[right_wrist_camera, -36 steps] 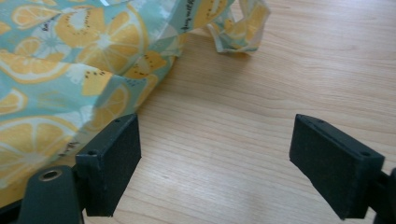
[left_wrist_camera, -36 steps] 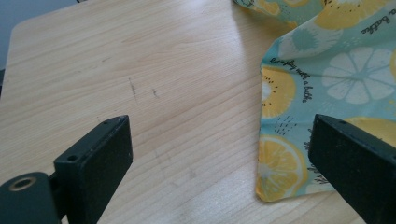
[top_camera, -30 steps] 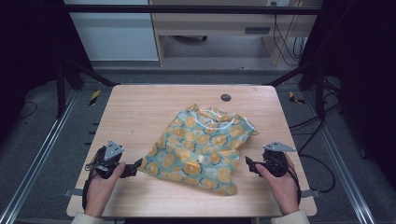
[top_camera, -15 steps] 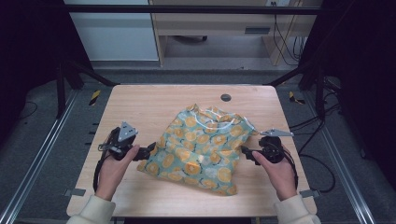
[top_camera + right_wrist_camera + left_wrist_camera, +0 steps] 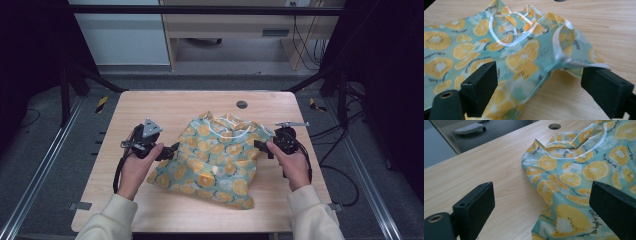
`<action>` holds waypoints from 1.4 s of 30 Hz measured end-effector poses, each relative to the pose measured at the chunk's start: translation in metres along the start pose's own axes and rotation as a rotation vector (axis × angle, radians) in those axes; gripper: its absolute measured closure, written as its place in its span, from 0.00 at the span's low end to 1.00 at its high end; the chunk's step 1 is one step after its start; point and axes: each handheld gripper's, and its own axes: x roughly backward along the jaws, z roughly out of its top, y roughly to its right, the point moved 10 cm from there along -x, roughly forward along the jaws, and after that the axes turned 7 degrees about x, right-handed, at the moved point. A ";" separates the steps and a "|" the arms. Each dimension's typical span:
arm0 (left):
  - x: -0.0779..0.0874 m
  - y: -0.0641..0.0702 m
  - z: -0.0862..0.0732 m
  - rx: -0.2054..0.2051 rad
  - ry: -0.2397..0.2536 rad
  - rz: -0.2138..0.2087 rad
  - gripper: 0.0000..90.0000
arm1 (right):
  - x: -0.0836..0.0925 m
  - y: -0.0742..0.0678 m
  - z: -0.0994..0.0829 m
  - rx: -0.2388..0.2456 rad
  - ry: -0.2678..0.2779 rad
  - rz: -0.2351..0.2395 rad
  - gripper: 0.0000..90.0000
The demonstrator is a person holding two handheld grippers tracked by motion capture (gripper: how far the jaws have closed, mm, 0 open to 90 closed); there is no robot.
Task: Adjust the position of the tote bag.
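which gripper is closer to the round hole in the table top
Right. The right gripper is at the garment's right edge, just below and right of the hole. The left gripper is at the garment's left edge, farther from the hole.

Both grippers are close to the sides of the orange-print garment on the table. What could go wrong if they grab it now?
1. The garment lies crumpled, with folds at both side edges, so the open left gripper may pinch several layers together instead of one edge.
2. In the right gripper view, a white-trimmed armhole stands up near the open right gripper; a jaw might catch in that loop.
3. Pulling on uneven grips could drag the fabric across the table rather than spread it.
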 end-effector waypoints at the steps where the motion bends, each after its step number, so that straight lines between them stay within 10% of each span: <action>1: -0.001 0.000 0.002 -0.002 0.000 -0.001 0.07 | -0.002 0.002 0.001 -0.006 -0.002 -0.007 0.15; 6: -0.008 0.002 0.010 -0.006 -0.014 -0.003 0.07 | -0.012 0.009 0.014 -0.038 0.036 -0.020 0.33; 14: -0.020 -0.001 0.008 0.009 -0.075 -0.012 0.07 | -0.003 -0.001 0.034 0.064 0.151 0.001 0.93; 25: -0.044 0.005 -0.009 0.004 -0.200 -0.041 0.13 | 0.014 -0.033 0.045 0.217 0.220 0.059 0.97; 30: -0.049 0.005 -0.004 0.019 -0.211 -0.059 0.30 | 0.011 -0.034 0.044 0.220 0.210 0.063 0.97; 42: -0.056 0.007 -0.011 0.023 -0.326 -0.113 0.36 | 0.010 -0.032 0.042 0.217 0.195 0.066 0.97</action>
